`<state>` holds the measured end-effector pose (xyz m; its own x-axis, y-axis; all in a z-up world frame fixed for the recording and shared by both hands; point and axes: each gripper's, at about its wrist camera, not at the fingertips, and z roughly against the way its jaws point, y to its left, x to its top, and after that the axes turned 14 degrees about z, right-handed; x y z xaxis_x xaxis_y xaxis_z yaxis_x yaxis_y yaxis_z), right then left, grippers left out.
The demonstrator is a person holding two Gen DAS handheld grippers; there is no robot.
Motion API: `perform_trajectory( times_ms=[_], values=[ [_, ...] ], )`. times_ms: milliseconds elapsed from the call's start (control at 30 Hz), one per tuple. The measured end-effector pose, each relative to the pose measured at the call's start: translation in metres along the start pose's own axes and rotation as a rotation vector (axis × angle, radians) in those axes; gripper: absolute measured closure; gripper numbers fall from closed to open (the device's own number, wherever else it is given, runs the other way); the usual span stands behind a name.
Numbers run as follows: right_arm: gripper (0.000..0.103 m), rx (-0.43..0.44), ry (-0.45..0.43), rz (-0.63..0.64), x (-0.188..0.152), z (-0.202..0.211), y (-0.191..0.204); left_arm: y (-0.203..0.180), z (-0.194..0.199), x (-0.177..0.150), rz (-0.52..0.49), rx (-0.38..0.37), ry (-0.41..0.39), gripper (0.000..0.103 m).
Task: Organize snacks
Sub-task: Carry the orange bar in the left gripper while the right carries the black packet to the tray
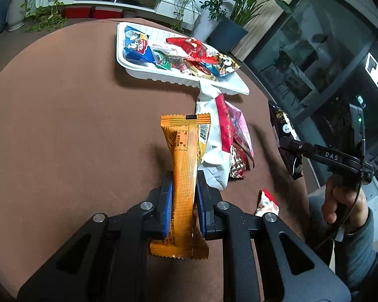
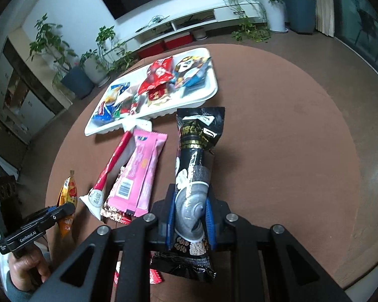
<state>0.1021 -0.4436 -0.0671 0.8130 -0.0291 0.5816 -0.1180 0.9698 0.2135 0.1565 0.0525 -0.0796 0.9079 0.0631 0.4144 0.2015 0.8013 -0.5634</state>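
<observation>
Broad bare stretch of table (image 1: 63, 125) left of the tray (image 1: 128, 68): open passage. More bare table (image 2: 289, 138) right of the tray (image 2: 214, 85) and black packet (image 2: 196, 156). Tray crowded with wrappers (image 2: 158, 75), little room inside. Between tray and near edge, a cluster in the way: white-red packet (image 2: 111, 163), pink packet (image 2: 143, 166), touching each other, the former tucked under the tray rim. Small red-white packet (image 1: 267, 201) near the table's edge. Orange packet (image 1: 184, 176) and black packet filling both sets of fingers (image 1: 166, 209).
</observation>
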Motion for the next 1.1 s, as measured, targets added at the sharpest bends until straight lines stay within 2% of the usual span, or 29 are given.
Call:
perform_trajectory(
  times_ms=[300,533,667,900,1000,1100],
  values=[
    [0.081,-0.008,-0.035,-0.045,0.003,0.015,-0.019,0.008,0.016,0.014,0.023,-0.009,-0.038,0.088],
    [0.081,-0.013,-0.09,-0.06,0.025,0.035,-0.037,0.002,0.041,0.057,0.005,-0.007,-0.104,0.088],
    [0.081,-0.009,-0.151,-0.026,0.054,0.052,-0.034,-0.013,0.054,0.091,-0.029,-0.003,-0.143,0.088],
    [0.081,0.02,-0.257,0.139,0.131,0.07,0.015,-0.046,0.054,0.158,-0.091,0.007,-0.176,0.088],
    [0.081,0.041,-0.272,0.196,0.16,0.061,0.039,-0.06,0.042,0.18,-0.117,0.018,-0.163,0.088],
    [0.081,0.078,-0.248,0.237,0.184,0.038,0.06,-0.063,0.026,0.2,-0.107,0.017,-0.145,0.088]
  ],
)
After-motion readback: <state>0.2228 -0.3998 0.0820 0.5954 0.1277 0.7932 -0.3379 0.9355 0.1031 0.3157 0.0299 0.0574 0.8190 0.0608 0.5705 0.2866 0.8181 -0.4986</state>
